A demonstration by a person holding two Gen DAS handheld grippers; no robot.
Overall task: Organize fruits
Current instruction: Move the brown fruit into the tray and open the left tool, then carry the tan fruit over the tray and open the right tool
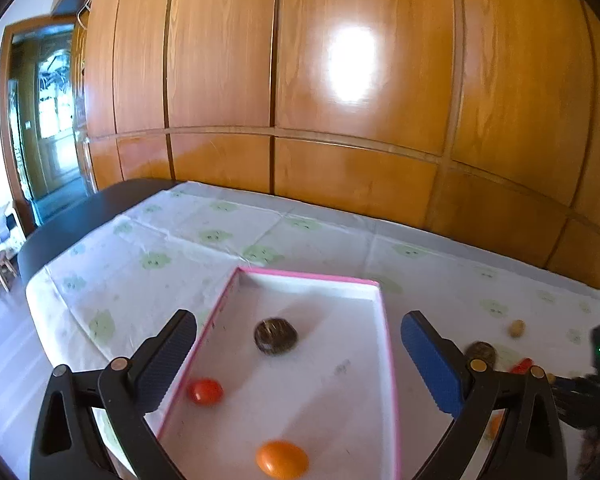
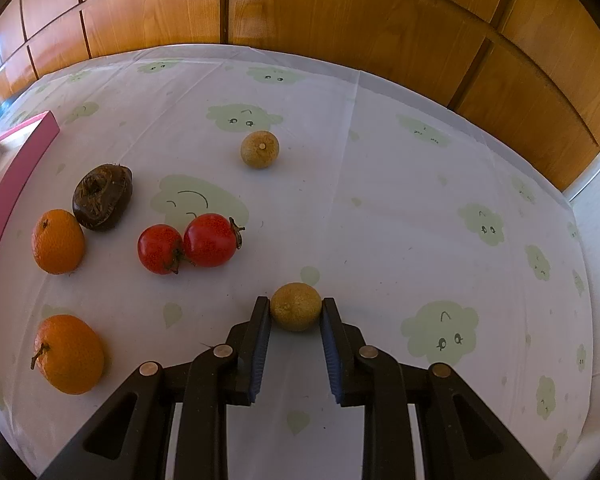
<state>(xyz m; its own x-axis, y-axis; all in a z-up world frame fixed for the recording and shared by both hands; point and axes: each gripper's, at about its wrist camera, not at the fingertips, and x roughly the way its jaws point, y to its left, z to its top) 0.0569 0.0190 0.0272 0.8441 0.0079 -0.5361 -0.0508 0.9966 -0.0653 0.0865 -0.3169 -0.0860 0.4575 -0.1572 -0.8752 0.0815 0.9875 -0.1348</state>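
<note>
Jaws of the right gripper [image 2: 295,306] pinch a small round tan fruit [image 2: 295,306] at their tips; it could squirt free. Left gripper [image 1: 299,334] gapes over the pink-rimmed white tray [image 1: 388,344].

On the tablecloth [image 2: 380,200] lie two oranges [image 2: 58,241], two red tomatoes [image 2: 160,249], two tan longans [image 2: 259,149] and one dark brown fruit [image 2: 103,197]. The pink-rimmed box [image 1: 388,360] holds three: one dark fruit [image 1: 275,336], one tomato [image 1: 205,391], one orange [image 1: 281,458].

tan round fruit [image 2: 295,306] between fingers [image 2: 260,344], on cloth
</note>
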